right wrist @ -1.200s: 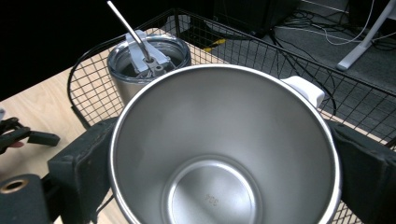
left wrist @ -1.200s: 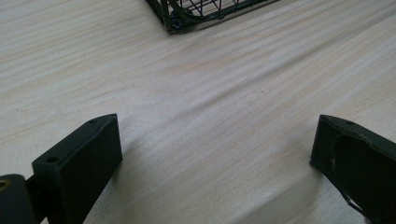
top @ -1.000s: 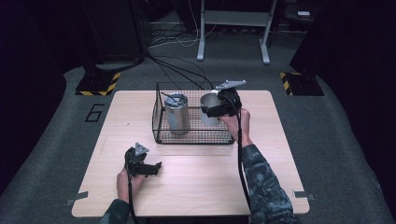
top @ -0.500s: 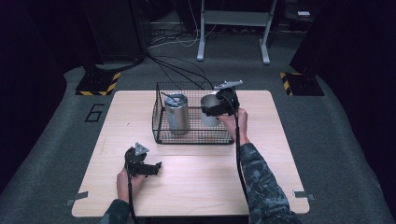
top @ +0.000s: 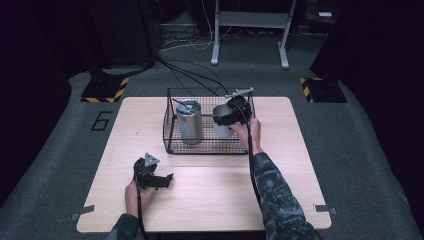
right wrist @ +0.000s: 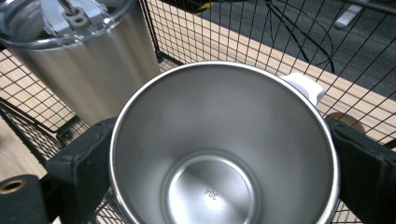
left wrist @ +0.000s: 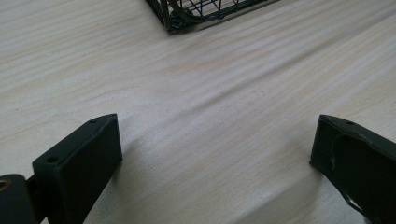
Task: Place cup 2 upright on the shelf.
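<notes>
An open stainless steel cup [right wrist: 261, 121] with a white handle [right wrist: 304, 87] stands in a black wire basket [top: 172, 131]. My right gripper [right wrist: 224, 151] has one jaw pressed on each side of the cup, just under its rim. In the high view the right gripper [top: 226, 115] is over the basket's right half, on the cup [top: 220, 129]. A taller steel tumbler [top: 189, 122] with a clear lid [right wrist: 56, 21] is upright in the basket's left half. My left gripper [top: 164, 180] rests open on the table [top: 210, 195] near its front left; nothing lies between its jaws [left wrist: 215, 154].
The basket's front left corner [left wrist: 175, 21] lies a short way ahead of the left gripper. Bare wood [top: 295, 165] runs in front of and to the right of the basket. Cables [top: 192, 75] trail over the grey floor behind the table.
The right gripper and the cup have shifted slightly left and down in the basket. The left gripper has not moved.
</notes>
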{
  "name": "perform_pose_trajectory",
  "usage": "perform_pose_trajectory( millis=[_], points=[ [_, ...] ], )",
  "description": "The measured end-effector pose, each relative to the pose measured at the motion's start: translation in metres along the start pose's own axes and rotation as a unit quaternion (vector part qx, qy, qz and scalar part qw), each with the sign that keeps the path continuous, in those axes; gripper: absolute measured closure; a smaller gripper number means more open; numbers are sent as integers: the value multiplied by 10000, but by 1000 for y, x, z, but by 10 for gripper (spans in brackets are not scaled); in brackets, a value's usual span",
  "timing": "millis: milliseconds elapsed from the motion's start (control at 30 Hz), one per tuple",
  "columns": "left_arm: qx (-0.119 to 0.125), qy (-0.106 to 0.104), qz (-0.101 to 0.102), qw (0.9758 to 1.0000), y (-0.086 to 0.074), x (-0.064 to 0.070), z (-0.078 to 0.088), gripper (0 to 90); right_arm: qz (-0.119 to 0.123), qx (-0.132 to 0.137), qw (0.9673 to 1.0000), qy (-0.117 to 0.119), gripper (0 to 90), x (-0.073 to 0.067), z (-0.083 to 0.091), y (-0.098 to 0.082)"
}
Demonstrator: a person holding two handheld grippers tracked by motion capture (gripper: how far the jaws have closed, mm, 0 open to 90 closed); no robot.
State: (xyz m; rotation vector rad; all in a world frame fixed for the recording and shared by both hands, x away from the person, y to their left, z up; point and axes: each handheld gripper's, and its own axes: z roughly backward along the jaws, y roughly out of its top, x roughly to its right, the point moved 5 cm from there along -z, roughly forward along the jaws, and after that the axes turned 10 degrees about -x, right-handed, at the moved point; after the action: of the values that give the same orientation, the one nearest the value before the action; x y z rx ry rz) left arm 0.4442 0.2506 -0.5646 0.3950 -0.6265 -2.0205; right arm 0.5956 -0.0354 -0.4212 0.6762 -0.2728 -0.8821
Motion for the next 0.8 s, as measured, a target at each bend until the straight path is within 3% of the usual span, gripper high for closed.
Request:
perform_pose_trajectory(
  millis=[267, 533, 800],
  points=[
    [6, 10, -23, 10000, 0, 0, 0, 20, -157, -121, 9998, -4, 56, 1, -11, -3],
    [42, 30, -15, 10000, 0, 0, 0, 21, -84, -249, 9997, -26, 56, -1, -21, -5],
    [41, 25, -20, 10000, 0, 0, 0, 21, -175, -331, 9993, -40, 55, -2, -30, -6]
  ],
)
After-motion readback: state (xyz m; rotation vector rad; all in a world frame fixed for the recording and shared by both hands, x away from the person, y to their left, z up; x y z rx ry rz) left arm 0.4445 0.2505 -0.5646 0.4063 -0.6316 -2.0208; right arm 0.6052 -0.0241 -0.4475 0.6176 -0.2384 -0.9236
